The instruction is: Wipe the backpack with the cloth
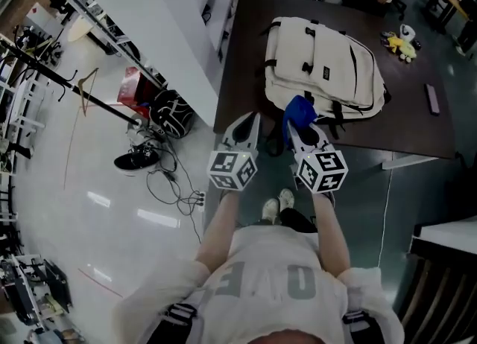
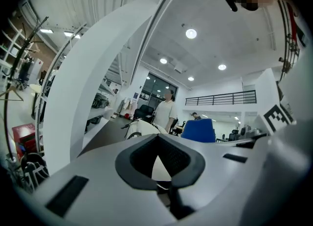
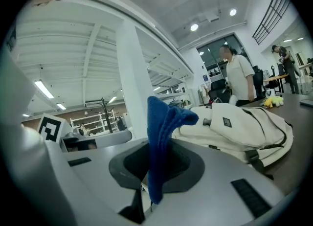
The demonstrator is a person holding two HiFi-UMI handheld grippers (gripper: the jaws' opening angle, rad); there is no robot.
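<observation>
— Dark brown surface (image 1: 246, 74), far and to the right in the head view. What lies on it?

— A cream backpack (image 1: 320, 59) lies flat near its near edge. A yellow toy (image 1: 402, 43) sits at the far right corner, well apart. On the pale floor (image 1: 112, 208) to the left are black shoes (image 1: 136, 160), loose cables and a black bag (image 1: 173, 114).

— And the two grippers?

— Side by side at the near edge. The left gripper (image 1: 247, 128) points at the surface beside the backpack. The right gripper (image 1: 300, 135) carries a blue cloth (image 1: 299, 112), which overlaps the backpack's near edge. Whether it touches, I cannot tell.

— What does the left gripper view show?

— Its fingers are closed together with nothing between them. Beyond them the backpack lies on the surface, and the cloth shows to the right. A person in a pale shirt (image 2: 166, 110) stands at the far side.

— The right gripper view?

— The fingers pinch the cloth. It stands upright out of them, its top flopped to the right. The backpack lies just beyond, to the right, with the toy far behind it.
</observation>
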